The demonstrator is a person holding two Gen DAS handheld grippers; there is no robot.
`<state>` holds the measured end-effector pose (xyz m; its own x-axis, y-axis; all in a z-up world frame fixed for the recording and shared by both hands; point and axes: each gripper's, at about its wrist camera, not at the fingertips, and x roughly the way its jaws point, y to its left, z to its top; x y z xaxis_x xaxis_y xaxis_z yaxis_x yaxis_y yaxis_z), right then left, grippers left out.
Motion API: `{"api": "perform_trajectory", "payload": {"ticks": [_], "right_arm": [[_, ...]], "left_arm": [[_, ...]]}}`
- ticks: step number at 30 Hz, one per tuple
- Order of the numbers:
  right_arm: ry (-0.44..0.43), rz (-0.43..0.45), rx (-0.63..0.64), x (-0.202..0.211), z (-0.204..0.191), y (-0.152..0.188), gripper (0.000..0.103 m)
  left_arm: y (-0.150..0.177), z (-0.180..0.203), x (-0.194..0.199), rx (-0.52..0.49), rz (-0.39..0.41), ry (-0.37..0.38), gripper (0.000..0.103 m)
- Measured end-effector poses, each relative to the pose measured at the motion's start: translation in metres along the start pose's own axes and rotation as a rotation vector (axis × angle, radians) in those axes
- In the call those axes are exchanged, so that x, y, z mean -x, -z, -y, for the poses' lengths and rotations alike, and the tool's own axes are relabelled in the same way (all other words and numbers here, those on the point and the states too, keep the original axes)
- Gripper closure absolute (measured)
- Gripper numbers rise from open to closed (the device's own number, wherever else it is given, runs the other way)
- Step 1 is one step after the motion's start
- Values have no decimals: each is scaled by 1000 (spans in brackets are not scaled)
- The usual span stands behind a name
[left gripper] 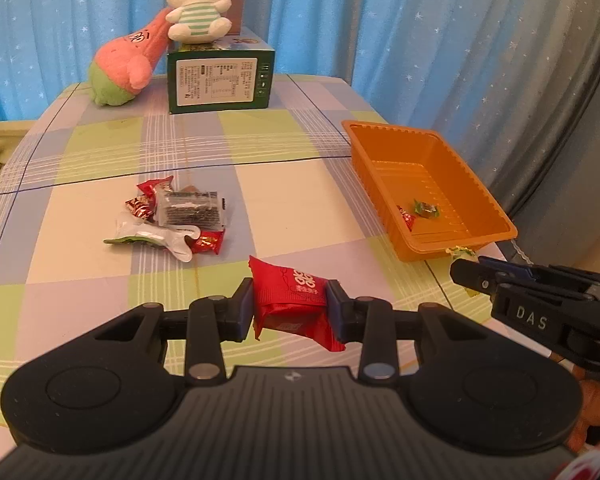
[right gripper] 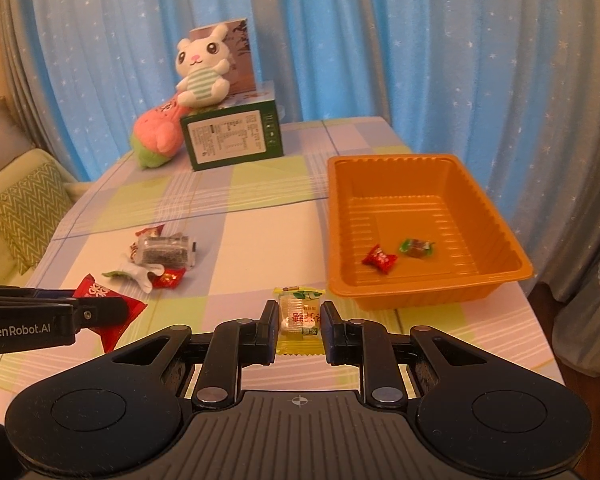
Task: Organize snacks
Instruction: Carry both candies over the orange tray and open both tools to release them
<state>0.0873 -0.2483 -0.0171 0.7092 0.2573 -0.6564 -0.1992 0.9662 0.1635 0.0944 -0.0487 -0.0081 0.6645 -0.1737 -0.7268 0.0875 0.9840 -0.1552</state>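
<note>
one table (right gripper: 284, 216) under a pastel checked cloth carries everything. at its far end stands one green box (right gripper: 234, 136) with one white plush rabbit (right gripper: 202, 72) sitting on top and one pink and green plush toy (right gripper: 156, 136) leaning against it. one orange tray (right gripper: 424, 292) sits near the right edge, and two wrapped candies lie inside it: one red candy (right gripper: 379, 259) and one green candy (right gripper: 416, 247), close together but apart. a loose pile of snacks (left gripper: 172, 212) rests on the cloth left of the tray, about five or six pieces; the exact count is hard to tell where they overlap. two grippers are raised over the near edge: the left gripper (left gripper: 290, 306) is clamped on one red packet (left gripper: 296, 304), and the right gripper (right gripper: 300, 320) is clamped on one yellow packet (right gripper: 300, 320), just short of the tray.
</note>
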Motion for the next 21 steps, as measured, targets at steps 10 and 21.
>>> {"api": "perform_trajectory", "payload": {"ticks": [10,21], "right_arm": [[55,32,-61,6,42,-19,81],[107,29,-78,-1,89,-35,81]], "left_arm": [[-18,31,-14,-45,4,41,69],[-42,76,-47,-99,0,105,69]]}}
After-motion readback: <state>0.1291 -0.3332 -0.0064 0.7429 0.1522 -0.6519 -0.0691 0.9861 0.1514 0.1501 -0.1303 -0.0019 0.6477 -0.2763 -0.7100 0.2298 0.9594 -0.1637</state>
